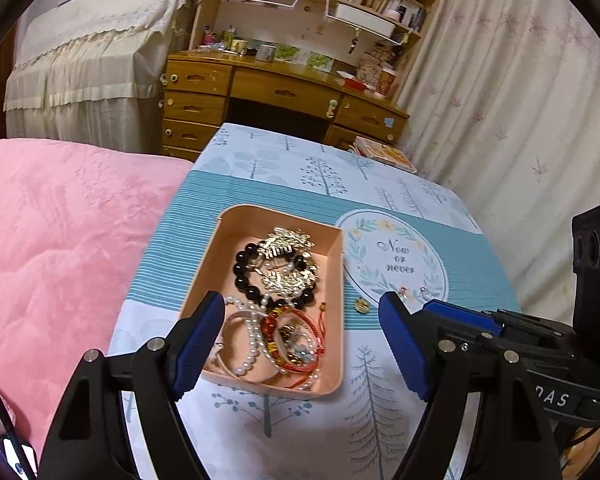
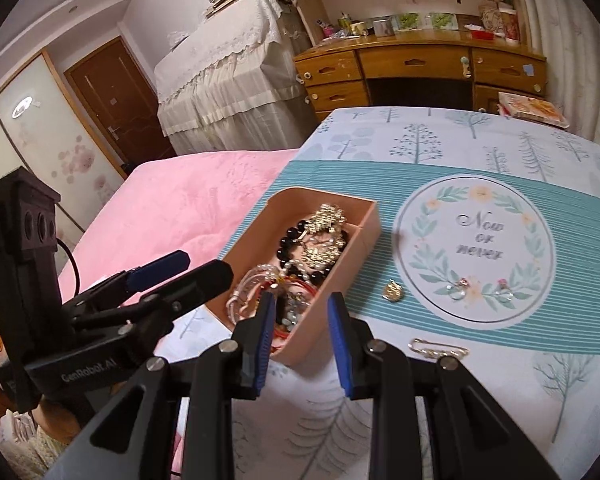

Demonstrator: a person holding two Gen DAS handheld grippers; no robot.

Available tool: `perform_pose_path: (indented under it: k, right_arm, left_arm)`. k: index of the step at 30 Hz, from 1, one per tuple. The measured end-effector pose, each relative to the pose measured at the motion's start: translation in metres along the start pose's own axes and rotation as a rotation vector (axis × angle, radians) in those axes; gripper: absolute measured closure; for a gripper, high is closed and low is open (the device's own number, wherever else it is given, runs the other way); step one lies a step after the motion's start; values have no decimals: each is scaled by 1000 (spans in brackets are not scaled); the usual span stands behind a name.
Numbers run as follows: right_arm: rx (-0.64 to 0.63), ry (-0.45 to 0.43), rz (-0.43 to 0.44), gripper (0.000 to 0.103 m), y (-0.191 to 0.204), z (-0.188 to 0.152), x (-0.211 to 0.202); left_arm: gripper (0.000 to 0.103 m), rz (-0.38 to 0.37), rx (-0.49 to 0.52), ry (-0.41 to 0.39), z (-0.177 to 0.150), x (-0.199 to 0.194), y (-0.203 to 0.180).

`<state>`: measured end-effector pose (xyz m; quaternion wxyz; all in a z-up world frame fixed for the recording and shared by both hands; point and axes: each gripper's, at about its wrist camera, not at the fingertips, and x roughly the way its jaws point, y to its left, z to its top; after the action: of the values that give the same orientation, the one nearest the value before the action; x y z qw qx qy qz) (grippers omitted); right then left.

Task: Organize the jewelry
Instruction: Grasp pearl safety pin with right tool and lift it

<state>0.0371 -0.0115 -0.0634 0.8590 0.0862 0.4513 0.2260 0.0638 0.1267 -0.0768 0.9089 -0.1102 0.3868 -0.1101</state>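
Blue-padded fingers of the left gripper (image 1: 302,320) stand wide apart above the near end of the tray (image 1: 334,368), holding nothing. Right gripper (image 2: 300,328) is parted too, its fingers straddling the tray's (image 2: 366,232) near corner, empty. Tray's long axis runs away from both cameras; beads (image 1: 244,270), pearls and red cords fill it. Beside it on the cloth (image 1: 380,420) lies a gold pendant (image 1: 360,304), two earrings past it. Only the right view shows a gold pin (image 2: 440,349).

A table under a tree-print cloth (image 2: 440,136) carries a pink tray (image 1: 332,312), with a gold pendant (image 2: 393,291), two rings (image 2: 460,288) and a gold clip (image 2: 440,348) beside the tray.
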Motion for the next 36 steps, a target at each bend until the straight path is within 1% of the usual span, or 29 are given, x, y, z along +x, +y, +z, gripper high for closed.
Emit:
perform_pose_path:
  k: [4,8,14,24,29,33,36]
  right_arm:
    - [24,-8,-5,76,-10,-2,-6]
    - [22,-17,-20,76,-16,-6,-10]
    - [-9,-35,-74,76,-21,-14,-17]
    - [4,-11,-109,76,-41,-24,-19]
    - [0,3,-122,76,-52,-28,-17]
    - [-35,29,-115,76,-56,-32,-12]
    - [-91,70,-90,76,-59,-33,-5]
  left_arm:
    - [25,-14,16,4,-3,-1,-8]
    - [24,-29,34,5,-5,-2,-15]
    - [22,-55,70,11,-10,-1,-29]
    - [21,-96,119,40,-23,7,-50]
    - [16,-92,157,48,-30,12,-59]
    - [15,-90,171,61,-32,16,-61]
    - [15,-81,177,66,-32,18,-59]
